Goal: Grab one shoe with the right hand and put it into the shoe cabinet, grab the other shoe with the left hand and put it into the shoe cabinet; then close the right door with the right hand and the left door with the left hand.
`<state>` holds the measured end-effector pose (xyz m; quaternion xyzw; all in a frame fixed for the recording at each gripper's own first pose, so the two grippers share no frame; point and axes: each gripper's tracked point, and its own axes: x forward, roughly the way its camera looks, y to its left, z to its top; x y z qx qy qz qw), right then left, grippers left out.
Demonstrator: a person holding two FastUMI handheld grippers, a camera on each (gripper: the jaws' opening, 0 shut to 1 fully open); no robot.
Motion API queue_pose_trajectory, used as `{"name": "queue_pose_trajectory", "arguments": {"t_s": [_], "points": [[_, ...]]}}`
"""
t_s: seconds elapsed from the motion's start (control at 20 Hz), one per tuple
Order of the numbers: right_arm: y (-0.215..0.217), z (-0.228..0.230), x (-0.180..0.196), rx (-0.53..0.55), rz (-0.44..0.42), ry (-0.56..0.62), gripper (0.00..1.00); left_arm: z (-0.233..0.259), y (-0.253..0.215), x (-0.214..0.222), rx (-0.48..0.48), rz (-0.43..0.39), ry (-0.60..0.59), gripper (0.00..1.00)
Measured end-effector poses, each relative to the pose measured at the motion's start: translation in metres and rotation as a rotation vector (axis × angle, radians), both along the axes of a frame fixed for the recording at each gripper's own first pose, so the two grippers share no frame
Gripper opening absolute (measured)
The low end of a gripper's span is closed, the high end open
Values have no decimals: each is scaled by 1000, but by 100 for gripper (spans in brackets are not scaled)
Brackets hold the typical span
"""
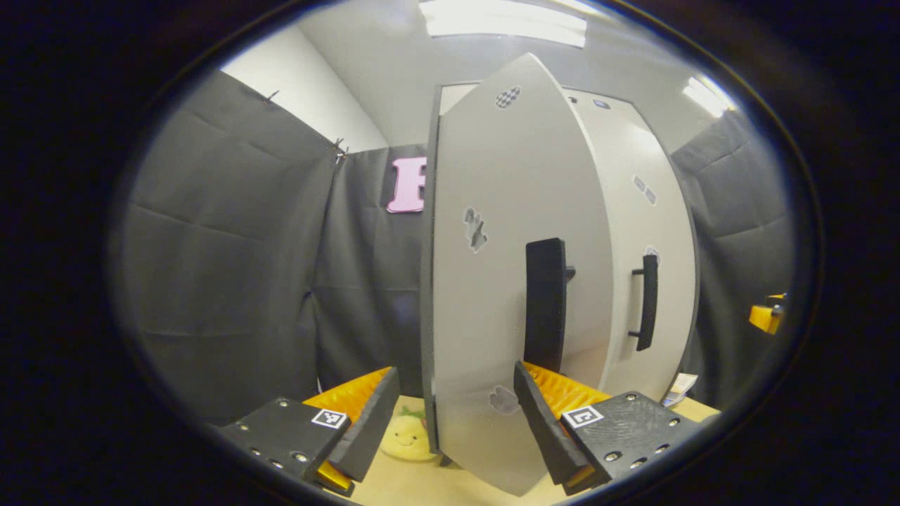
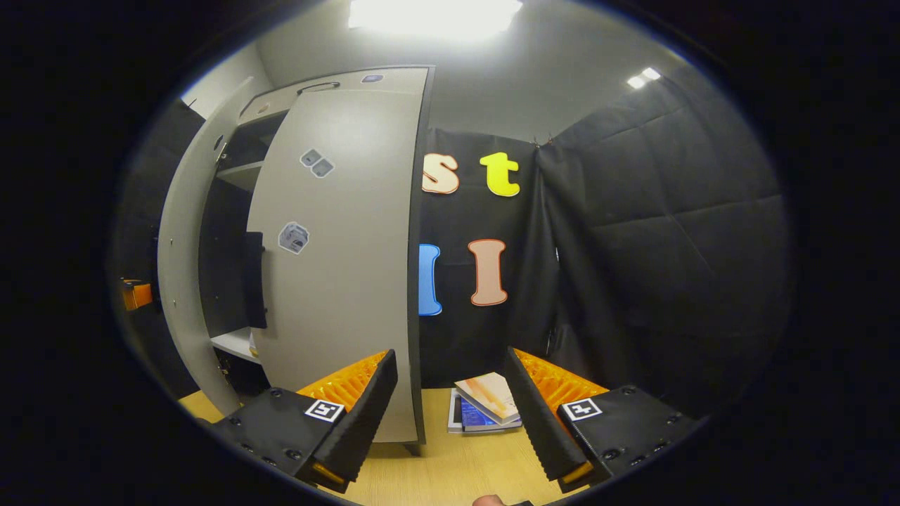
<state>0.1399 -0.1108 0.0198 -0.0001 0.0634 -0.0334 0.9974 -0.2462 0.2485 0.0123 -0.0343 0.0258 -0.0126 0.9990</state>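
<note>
The grey shoe cabinet [image 1: 633,211] stands close ahead on the wooden table. Its left door [image 1: 492,281] hangs ajar, swung toward me, with a black handle [image 1: 545,306]. My left gripper [image 1: 450,414] is open low in front of this door; its right finger [image 1: 541,422] sits just under the handle, and contact is unclear. The right door [image 2: 344,267] looks nearly flush with the cabinet, its handle [image 1: 647,302] free. My right gripper [image 2: 450,407] is open and empty beside the cabinet's right side. Through the gap I see dark shelves [image 2: 235,176].
A yellow plush toy [image 1: 408,436] lies on the table by the cabinet's left foot. Books [image 2: 485,404] are stacked on the table right of the cabinet. Black cloth walls close in on both sides. The left gripper [image 2: 136,294] shows beyond the ajar door.
</note>
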Motion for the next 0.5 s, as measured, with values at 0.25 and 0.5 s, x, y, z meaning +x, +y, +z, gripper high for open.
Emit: {"name": "queue_pose_trajectory", "arguments": {"t_s": [0.25,0.5], "points": [[-11,-7,-8,-3,-19,16,96,-1,-10,1,-5,-40,4,100],[-13,-12,-15,7,-11,22,96,-3,-15,1,-11,-51,13,100]]}}
